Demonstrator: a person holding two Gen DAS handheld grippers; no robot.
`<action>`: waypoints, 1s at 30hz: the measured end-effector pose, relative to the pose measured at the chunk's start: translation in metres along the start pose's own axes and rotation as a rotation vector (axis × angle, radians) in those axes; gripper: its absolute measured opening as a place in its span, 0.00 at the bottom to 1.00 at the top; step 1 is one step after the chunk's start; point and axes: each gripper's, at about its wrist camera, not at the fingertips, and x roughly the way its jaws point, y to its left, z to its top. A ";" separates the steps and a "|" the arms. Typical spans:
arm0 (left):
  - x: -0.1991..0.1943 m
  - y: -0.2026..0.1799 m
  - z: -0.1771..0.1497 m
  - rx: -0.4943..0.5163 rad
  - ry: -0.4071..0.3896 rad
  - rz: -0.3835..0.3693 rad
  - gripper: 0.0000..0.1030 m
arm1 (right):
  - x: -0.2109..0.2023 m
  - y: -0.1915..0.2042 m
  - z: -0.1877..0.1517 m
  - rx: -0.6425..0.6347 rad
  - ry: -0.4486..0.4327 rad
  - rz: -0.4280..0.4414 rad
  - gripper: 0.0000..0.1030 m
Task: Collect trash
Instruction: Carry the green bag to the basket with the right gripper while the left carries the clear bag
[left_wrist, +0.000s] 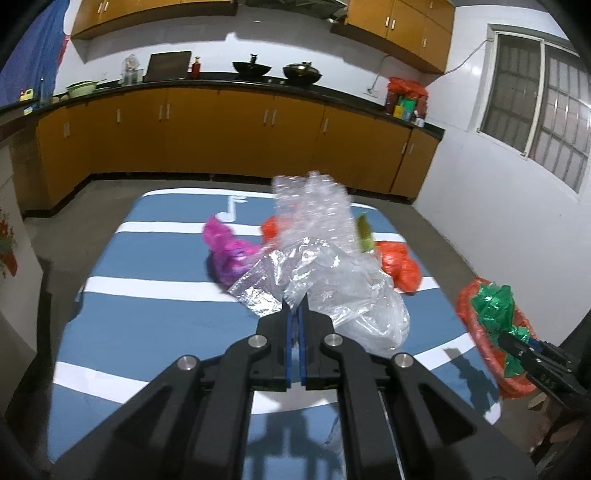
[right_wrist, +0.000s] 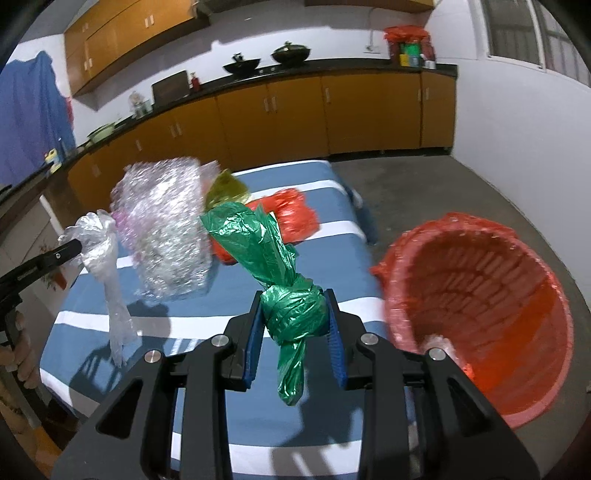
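Observation:
In the left wrist view my left gripper (left_wrist: 295, 308) is shut on a bundle of clear plastic and bubble wrap (left_wrist: 325, 236), which hangs above the blue striped table (left_wrist: 147, 325). The right wrist view shows that same gripper (right_wrist: 75, 245) at the left, with the clear bundle (right_wrist: 166, 229) dangling from it. My right gripper (right_wrist: 293, 317) is shut on the knot of a green plastic bag (right_wrist: 280, 266). It also appears at the lower right of the left wrist view (left_wrist: 517, 341) with the green bag (left_wrist: 493, 304). A red-lined bin (right_wrist: 517, 280) stands just right of it.
A pink bag (left_wrist: 225, 243) and orange bags (left_wrist: 400, 266) lie on the table, with a yellow-green wrapper (right_wrist: 225, 188) behind the clear bundle. The bin (left_wrist: 476, 332) stands on the floor off the table's right edge. Kitchen cabinets (left_wrist: 221, 136) line the far wall. A hand (right_wrist: 22, 354) holds the left gripper's handle.

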 end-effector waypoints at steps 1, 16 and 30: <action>0.000 -0.005 0.001 0.003 -0.001 -0.007 0.04 | -0.001 -0.003 0.000 0.005 -0.003 -0.007 0.31; 0.021 -0.116 0.010 0.075 0.001 -0.205 0.04 | -0.040 -0.084 0.000 0.147 -0.092 -0.155 0.31; 0.058 -0.221 0.002 0.126 0.026 -0.350 0.04 | -0.061 -0.145 -0.003 0.260 -0.158 -0.278 0.31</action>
